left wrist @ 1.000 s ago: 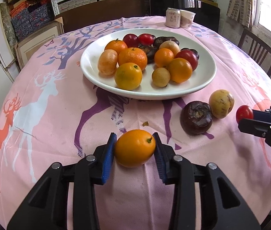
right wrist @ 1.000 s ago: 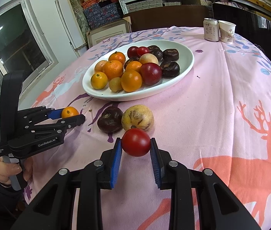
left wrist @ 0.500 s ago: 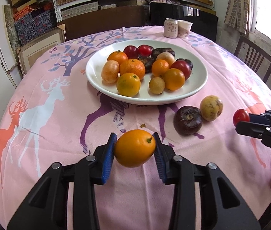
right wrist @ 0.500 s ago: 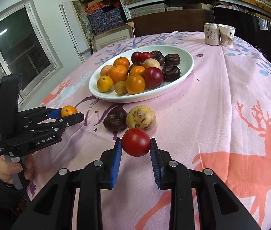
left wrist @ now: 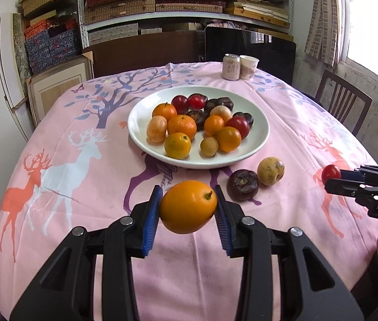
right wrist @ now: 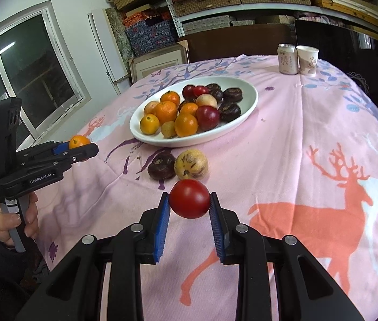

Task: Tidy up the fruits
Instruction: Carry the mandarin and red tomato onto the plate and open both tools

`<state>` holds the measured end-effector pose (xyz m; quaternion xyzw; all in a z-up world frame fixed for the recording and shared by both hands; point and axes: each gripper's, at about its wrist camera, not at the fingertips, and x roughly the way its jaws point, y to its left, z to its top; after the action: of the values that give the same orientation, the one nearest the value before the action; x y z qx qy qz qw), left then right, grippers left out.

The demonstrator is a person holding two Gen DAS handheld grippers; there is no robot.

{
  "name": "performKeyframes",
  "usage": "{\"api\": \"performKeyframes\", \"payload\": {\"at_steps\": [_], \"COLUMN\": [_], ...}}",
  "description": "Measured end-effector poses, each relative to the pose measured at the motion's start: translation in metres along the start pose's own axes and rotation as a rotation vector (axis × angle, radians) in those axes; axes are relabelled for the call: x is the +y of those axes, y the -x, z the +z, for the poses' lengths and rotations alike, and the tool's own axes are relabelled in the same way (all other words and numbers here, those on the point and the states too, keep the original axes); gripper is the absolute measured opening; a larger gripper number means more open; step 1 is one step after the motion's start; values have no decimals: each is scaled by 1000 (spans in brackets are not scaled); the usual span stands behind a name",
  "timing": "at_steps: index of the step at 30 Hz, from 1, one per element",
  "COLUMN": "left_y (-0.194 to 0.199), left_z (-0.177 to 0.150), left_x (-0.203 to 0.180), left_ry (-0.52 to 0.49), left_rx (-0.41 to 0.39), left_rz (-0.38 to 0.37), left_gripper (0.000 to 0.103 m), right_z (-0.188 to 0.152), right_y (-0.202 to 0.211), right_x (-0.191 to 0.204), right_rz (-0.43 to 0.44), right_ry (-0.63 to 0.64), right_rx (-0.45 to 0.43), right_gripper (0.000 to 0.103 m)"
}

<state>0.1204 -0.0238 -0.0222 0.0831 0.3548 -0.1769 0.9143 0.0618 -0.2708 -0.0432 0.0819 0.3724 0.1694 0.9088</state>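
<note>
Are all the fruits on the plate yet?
Not yet. Most sit on the white plate. The left claw holds an orange, the right claw a tomato. A dark fruit and yellow fruit wait on the tablecloth.

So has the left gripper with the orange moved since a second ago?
Yes. The left gripper, shut on the orange, has lifted and drawn back: the white plate looks smaller and more of the far wall shows.
</note>
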Motion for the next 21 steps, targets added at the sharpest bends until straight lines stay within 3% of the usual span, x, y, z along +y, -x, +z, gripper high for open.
{"api": "performKeyframes", "payload": {"at_steps": [7, 12, 16, 21], "left_y": [-4, -20, -60, -118], "left_z": [25, 70, 109, 132], "left_x": [-1, 3, 7, 13], "left_ry": [-5, -21, -1, 19], "left_rx": [-24, -40, -5, 54], "left_rz": [-13, -33, -56, -41], "left_gripper": [37, 37, 37, 37], "right_z": [34, 89, 138, 177], "right_y": [14, 8, -29, -95], "right_x": [-3, -5, -10, -12], "right_rz": [-32, -41, -40, -46], "right_ry": [43, 84, 97, 109], "right_rx": [-34, -73, -44, 28], "right_gripper": [30, 30, 31, 31]}}
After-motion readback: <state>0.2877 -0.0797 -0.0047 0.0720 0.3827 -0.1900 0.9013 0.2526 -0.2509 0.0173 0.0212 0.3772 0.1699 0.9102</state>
